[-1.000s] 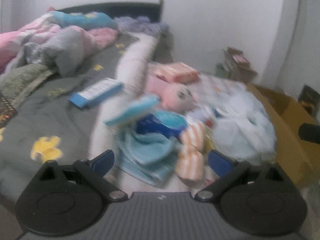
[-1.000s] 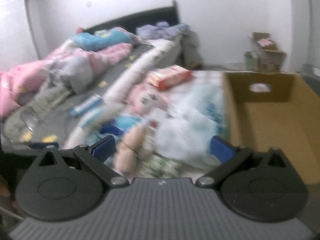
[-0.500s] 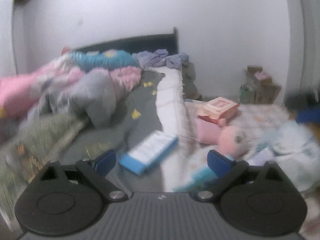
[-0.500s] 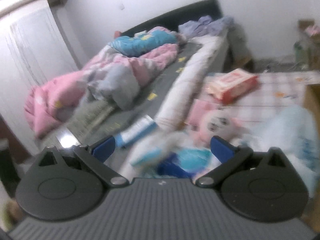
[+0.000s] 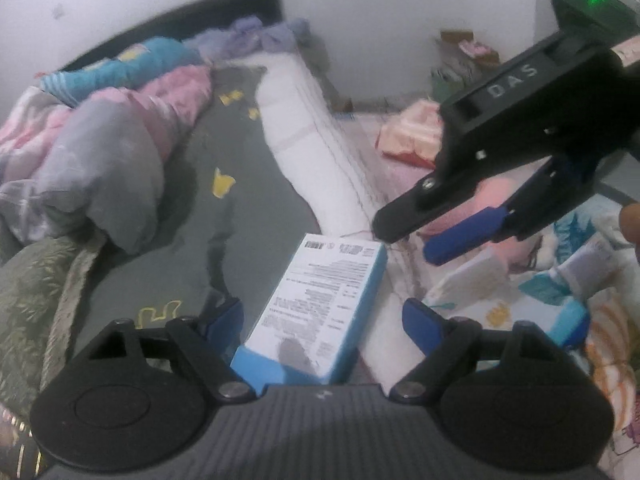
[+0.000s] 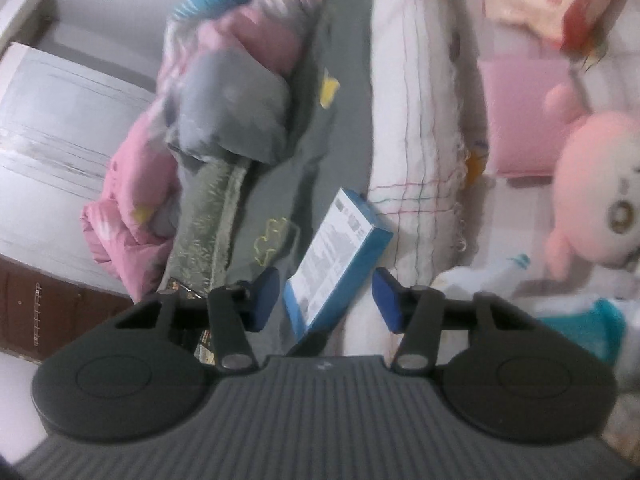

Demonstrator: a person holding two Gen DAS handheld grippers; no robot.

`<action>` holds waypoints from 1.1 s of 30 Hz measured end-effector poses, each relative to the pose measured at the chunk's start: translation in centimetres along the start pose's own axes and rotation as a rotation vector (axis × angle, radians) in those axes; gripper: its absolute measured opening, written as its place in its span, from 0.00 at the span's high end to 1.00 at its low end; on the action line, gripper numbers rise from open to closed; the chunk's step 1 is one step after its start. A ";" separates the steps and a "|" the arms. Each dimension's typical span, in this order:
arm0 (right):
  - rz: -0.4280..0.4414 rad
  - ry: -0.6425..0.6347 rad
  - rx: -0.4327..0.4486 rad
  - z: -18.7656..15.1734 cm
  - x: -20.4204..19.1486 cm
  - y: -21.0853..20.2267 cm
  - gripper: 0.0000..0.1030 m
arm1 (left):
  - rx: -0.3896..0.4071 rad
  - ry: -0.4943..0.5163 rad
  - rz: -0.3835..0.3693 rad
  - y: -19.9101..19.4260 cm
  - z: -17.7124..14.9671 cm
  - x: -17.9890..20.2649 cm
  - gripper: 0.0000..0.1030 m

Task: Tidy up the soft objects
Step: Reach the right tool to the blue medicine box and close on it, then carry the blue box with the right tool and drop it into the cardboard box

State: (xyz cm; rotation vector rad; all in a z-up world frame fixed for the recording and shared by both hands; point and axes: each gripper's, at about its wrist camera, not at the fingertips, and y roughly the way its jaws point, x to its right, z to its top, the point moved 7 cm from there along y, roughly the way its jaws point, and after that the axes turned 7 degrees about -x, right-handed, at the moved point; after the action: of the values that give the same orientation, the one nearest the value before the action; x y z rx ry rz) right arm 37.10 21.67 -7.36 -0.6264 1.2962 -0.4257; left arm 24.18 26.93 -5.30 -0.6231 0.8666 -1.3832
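A blue and white pack [image 5: 320,304] lies on the grey bedsheet against the white mattress edge; it also shows in the right wrist view [image 6: 340,272]. My left gripper [image 5: 324,320] is open, its pads on either side of the pack's near end, not touching. My right gripper [image 6: 326,298] is open above the same pack and shows from the side in the left wrist view [image 5: 432,232]. A pink plush toy [image 6: 596,192] and a pink cushion [image 6: 524,116] lie on the floor mat to the right.
A heap of pink and grey quilts [image 5: 100,152] covers the left of the bed. A red and white tissue pack [image 6: 552,4] lies on the checked mat. Soft packs and striped cloth [image 5: 560,280] pile at the right. A white wardrobe [image 6: 52,152] stands beside the bed.
Both grippers have swung left from the floor pile and closed in on the blue and white pack on the bed. The right gripper has tilted downward and now appears in the left view.
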 end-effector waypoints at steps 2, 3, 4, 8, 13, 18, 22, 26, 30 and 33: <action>0.000 0.015 -0.030 0.9 0.2 1.8 0.54 | -0.032 0.016 -0.007 1.3 0.4 -0.4 0.14; 0.002 0.020 -0.040 1.1 0.5 2.0 0.54 | -0.048 0.027 -0.010 1.9 0.6 -0.4 0.14; 0.002 0.030 -0.053 1.4 0.7 2.6 0.55 | -0.066 0.035 -0.009 2.4 0.7 -0.6 0.15; 0.023 0.079 -0.105 1.7 1.8 4.2 0.59 | -0.149 0.044 -0.029 4.5 0.8 -0.7 0.18; 0.042 0.121 -0.139 1.7 2.9 5.8 0.64 | -0.177 0.041 -0.041 5.8 0.6 -0.9 0.17; 0.060 0.138 -0.145 2.0 3.1 6.8 0.68 | -0.181 0.012 -0.042 5.8 0.9 -1.0 0.22; 0.070 0.146 -0.138 2.2 3.1 6.8 0.72 | -0.165 0.006 -0.033 5.3 1.1 -0.8 0.25; 0.097 0.138 -0.121 2.2 2.7 5.9 0.75 | -0.150 -0.003 -0.012 4.2 1.5 -0.5 0.27; 0.125 0.105 -0.097 1.9 1.1 3.9 0.76 | -0.103 -0.025 0.009 1.1 2.6 -0.2 0.27; 0.160 0.061 -0.070 1.4 -0.8 1.3 0.77 | -0.049 -0.044 0.025 -2.4 3.5 0.6 0.27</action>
State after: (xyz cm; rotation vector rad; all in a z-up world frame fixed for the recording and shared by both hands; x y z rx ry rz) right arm 38.20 23.42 -7.45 -0.5673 1.4131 -0.2710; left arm 25.65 25.67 -1.44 -0.6760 0.8718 -1.3248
